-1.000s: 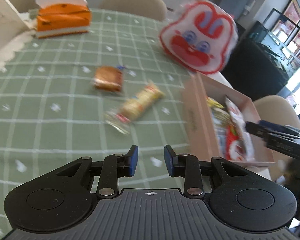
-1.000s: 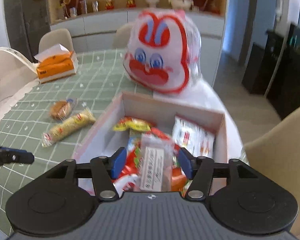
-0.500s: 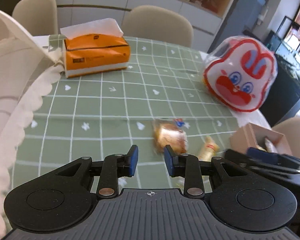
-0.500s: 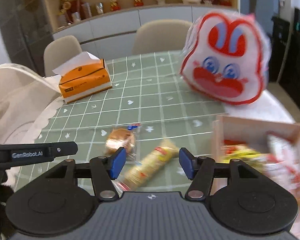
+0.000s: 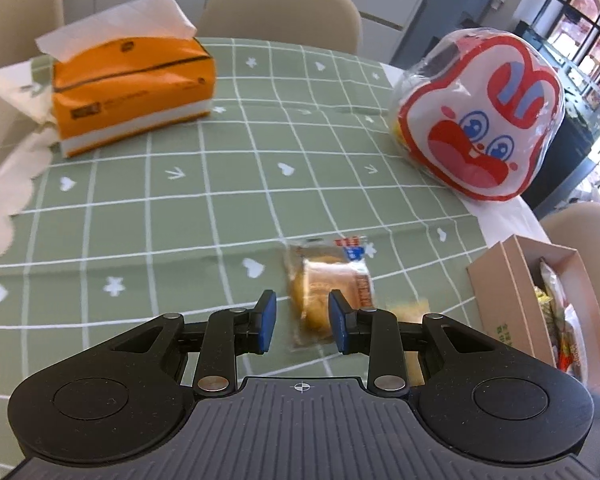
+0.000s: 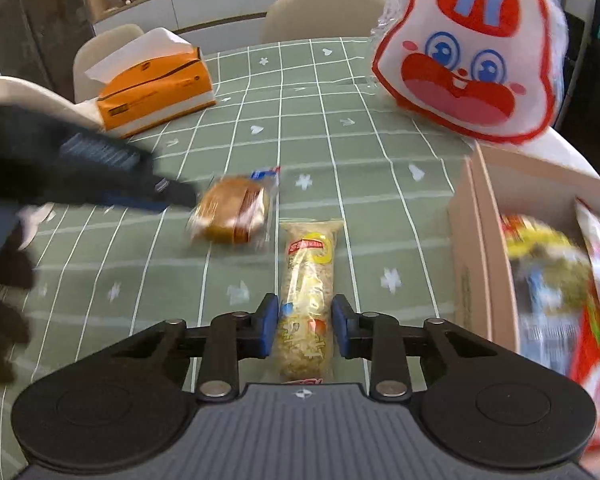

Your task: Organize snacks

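Note:
A wrapped bun snack [image 5: 328, 288] lies on the green checked tablecloth [image 5: 180, 208]. My left gripper [image 5: 302, 322] is open, its blue pads on either side of the bun's near end. A long yellow cracker pack [image 6: 308, 292] lies beside the bun [image 6: 232, 212]. My right gripper [image 6: 305, 330] is open with the pack's near end between its pads. The cardboard box [image 6: 476, 248] on the right holds several snack packets [image 6: 548, 280]. The box also shows in the left wrist view [image 5: 500, 296].
An orange tissue box [image 5: 132, 92] stands at the far left. A big rabbit-face bag [image 5: 476, 120] stands at the far right of the table, also in the right wrist view [image 6: 468, 56]. Beige chairs [image 5: 280, 4] ring the table. White lace cloth [image 5: 4, 184] covers the left edge.
My right gripper left the box, swung left and dropped over the cracker pack. My left gripper moved forward and down until the bun sits between its pads.

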A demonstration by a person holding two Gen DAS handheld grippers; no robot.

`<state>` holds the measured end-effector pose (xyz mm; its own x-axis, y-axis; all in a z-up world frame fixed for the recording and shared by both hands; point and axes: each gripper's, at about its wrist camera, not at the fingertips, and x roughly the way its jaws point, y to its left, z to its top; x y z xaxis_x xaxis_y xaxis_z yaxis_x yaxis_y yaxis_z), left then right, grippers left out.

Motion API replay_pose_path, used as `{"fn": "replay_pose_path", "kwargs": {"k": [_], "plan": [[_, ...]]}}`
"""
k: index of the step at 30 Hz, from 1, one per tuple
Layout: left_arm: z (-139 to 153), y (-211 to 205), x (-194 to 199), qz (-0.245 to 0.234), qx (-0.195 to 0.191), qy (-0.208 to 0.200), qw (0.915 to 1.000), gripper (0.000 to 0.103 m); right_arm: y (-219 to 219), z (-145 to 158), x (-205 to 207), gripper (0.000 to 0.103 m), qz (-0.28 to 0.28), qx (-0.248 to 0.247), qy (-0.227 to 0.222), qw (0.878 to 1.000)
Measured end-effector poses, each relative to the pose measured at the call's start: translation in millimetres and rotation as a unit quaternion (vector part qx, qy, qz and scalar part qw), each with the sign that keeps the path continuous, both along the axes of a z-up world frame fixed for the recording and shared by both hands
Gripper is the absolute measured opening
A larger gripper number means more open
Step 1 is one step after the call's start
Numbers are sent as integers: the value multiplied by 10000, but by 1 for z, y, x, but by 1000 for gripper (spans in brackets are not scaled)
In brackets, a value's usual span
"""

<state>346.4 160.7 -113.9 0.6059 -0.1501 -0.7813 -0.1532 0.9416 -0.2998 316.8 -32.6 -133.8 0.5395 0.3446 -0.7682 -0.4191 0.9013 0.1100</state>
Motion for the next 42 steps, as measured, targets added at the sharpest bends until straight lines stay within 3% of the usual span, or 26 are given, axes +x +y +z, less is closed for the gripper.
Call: {"fn": "replay_pose_path", "kwargs": {"k": [6,8,13,16,21,28,30,42], "plan": [[-7,-7,13,67,-231,-57,9997,34,-26,-2,-52,29,32,88,-150,9998],[-10,-19,19,-94,-12,-74,9999,38,-33,-3,-65,29,82,163,-149,9997],[-12,-51,24,-518,949,-287,9937,43,-42,-10,-84,30,220,72,-140,9996],[-10,-61,29,-648,1195,-282,9903,43,-45,-11,-93,31,271,19,-266,9993],[-13,-69,41,-823,1126,-271,9899,48,-44,-14,-108,35,403,-219,-539,9975],[-18,-70,51,-902,1043,-267,9901,57,-52,-16,-121,43,548,-176,-640,9963],[-19,-72,50,-901,1081,-279,9897,57,-56,-16,-124,48,581,-171,-654,9960],[-15,-85,17,-1011,1268,-152,9866,56,-71,-10,-136,49,843,-299,-507,9947]]}}
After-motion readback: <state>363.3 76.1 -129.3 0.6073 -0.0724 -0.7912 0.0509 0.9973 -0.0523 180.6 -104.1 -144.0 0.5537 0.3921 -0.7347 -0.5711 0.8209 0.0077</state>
